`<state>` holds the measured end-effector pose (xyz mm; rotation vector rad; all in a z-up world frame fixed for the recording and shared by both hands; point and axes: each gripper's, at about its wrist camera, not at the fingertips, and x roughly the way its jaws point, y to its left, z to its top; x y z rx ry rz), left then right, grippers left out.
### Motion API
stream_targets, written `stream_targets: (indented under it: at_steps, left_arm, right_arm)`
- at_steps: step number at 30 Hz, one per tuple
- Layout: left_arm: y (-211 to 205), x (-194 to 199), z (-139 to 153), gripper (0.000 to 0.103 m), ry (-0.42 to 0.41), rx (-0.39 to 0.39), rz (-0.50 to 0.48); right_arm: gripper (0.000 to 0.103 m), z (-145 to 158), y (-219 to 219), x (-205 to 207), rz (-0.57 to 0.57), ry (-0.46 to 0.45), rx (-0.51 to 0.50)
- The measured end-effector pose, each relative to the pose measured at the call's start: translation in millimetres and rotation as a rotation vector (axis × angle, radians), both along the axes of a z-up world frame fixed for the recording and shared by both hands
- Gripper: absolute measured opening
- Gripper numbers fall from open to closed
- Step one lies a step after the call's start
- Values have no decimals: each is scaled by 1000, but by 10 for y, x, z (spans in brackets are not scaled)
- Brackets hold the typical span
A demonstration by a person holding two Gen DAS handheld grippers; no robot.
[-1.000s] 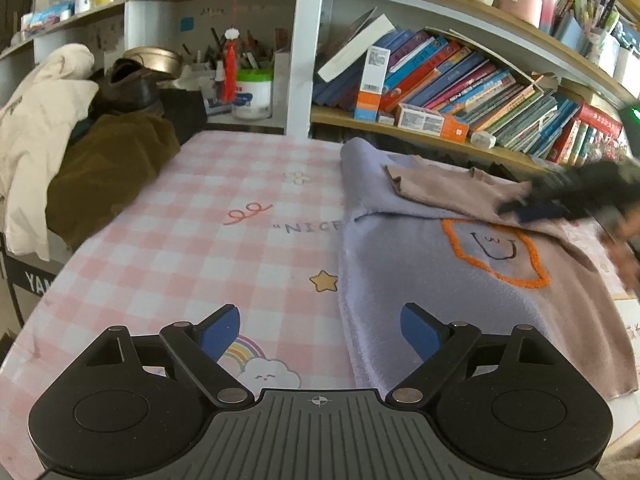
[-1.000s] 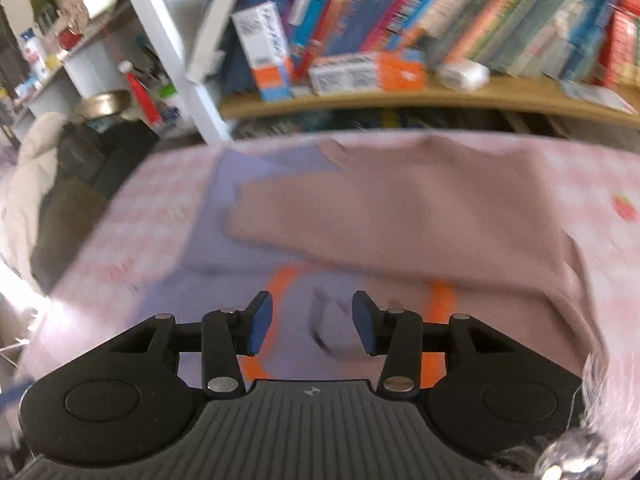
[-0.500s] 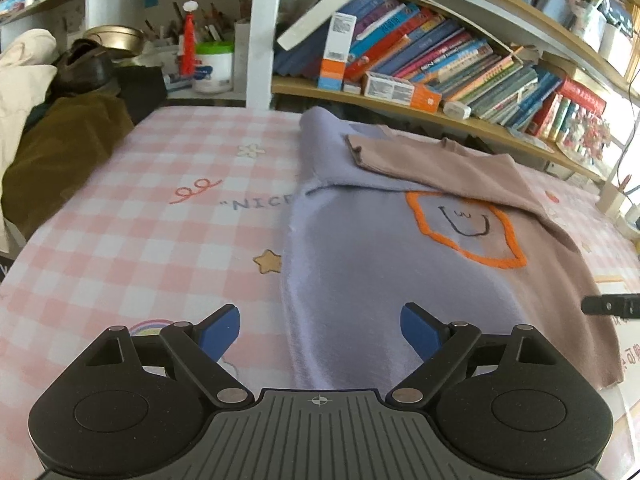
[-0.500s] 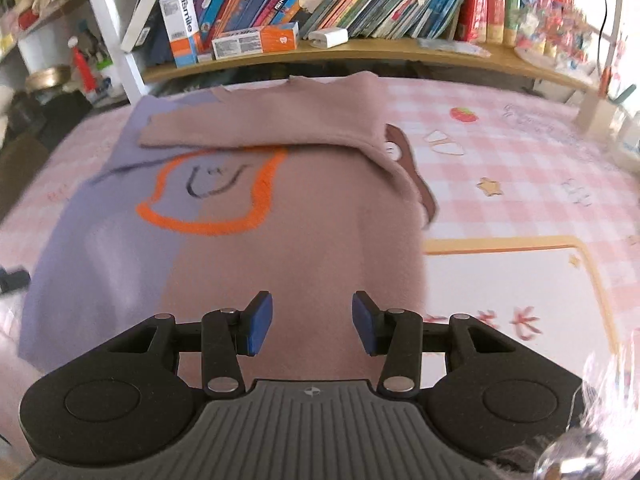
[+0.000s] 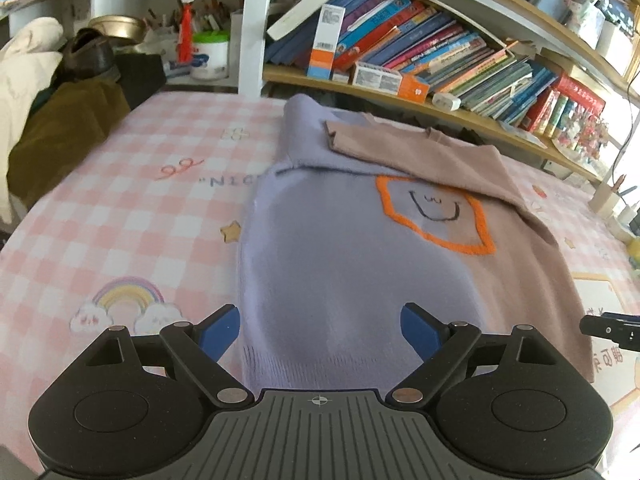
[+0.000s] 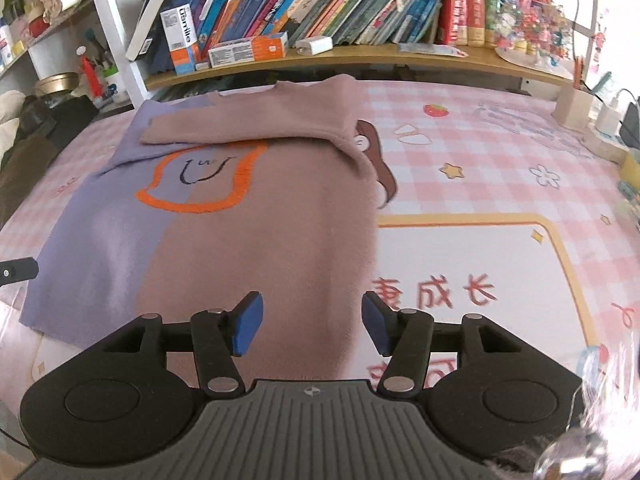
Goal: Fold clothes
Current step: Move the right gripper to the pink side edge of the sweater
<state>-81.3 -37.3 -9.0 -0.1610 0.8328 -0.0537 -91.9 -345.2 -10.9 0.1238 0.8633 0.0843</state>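
Left wrist: both hand-held grippers [image 5: 320, 330] [image 6: 312, 326] gape above sweater [image 5: 340, 264] hem.

Black left gripper [image 5: 320, 330] and right gripper [image 6: 311, 322], matching in build. Blue pads [image 5: 218, 334] on angular linkage arms, silver pivot screws, round discs either side. Ribbed grey housing with small crosshair mark.

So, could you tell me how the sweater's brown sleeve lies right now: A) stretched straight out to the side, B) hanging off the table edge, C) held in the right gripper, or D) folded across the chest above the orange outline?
D: the brown sleeve lies across the sweater, above the orange outline.
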Motion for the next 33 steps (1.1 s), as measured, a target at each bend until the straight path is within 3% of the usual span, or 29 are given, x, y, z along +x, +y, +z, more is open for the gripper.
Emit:
stream_targets:
  at_steps: [3,7,10,14,19,23,33]
  left_arm:
    - [-113,-92,-19,90,24,6,-8]
    - [-322,-201,-6,90,25,98,-27]
    - [-369,-267,19,90,6,126,-12]
    - [-317,-348,21,90,-27,128,53]
    - [-208,-377,-28,90,-28,137,131]
    - [-133,-410,-2,90,-108,152,181]
    - [-135,-299,-30,90,-114,133,117]
  right_arm:
    - [59,-16,-83,-114,-13,0,17]
    - [62,-46,-178,-258,-36,3,49]
    - [65,-59,-210,-338,-50,7,36]
    - [66,-83,-252,-390,-48,7,15]
    - [66,-114,-297,-400,-50,19,68]
    - [66,-126,-290,-378,-56,30,83]
    - [68,-180,-297,-260,-121,44,32]
